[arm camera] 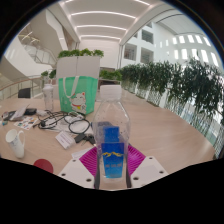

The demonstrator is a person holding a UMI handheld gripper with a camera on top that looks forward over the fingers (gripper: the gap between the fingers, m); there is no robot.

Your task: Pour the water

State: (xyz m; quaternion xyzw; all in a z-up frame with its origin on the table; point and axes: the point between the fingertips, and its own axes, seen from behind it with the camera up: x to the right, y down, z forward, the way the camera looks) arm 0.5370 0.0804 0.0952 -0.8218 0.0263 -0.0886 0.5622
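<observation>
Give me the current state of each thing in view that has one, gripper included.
Water bottle: upright, cap on, held between the fingers.
Gripper: shut on the water bottle, both pads against its sides.
Green and white bag: standing upright on the table beyond the bottle.
White cup: upright, off to the left; contents not visible.
Cables: lying loose and tangled on the table.

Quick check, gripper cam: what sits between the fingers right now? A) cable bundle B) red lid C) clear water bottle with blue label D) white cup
C: the clear water bottle with its blue label stands upright between the gripper fingers, pink pads against both its sides.
</observation>
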